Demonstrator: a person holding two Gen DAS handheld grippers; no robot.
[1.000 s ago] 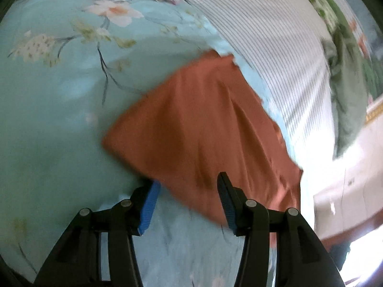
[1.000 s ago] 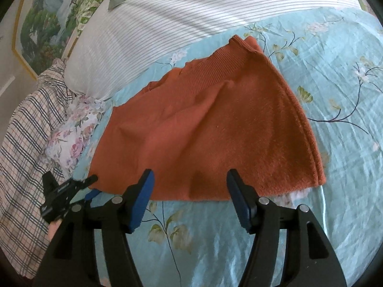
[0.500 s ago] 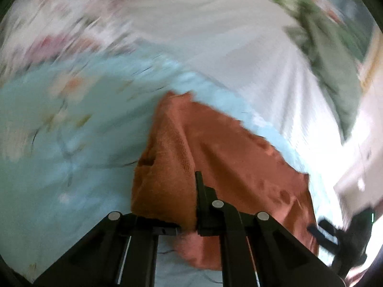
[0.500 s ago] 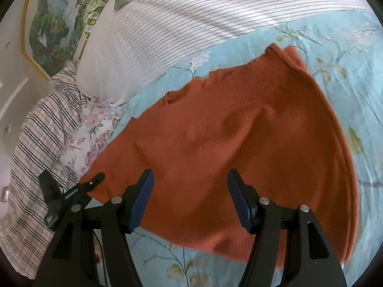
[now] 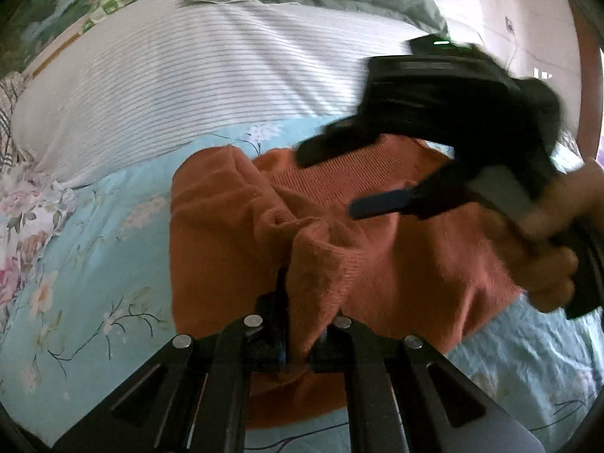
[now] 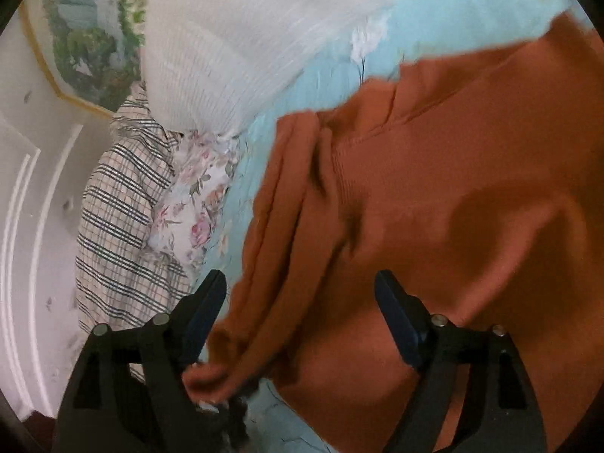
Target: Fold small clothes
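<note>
left gripper (image 5: 302,324) clenched on a bunched edge of the orange cloth (image 5: 396,264); right gripper (image 6: 302,302) released, spread above it on the bed (image 5: 94,245).

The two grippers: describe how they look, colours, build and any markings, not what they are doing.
Both are matte black plastic with angular, triangular-cutout finger arms and silver round pivot screws. The right gripper has blue pads on its fingers' inner faces. The left gripper shows the same black frame. A bare hand holds the right one, whose body shows a small green light.
</note>
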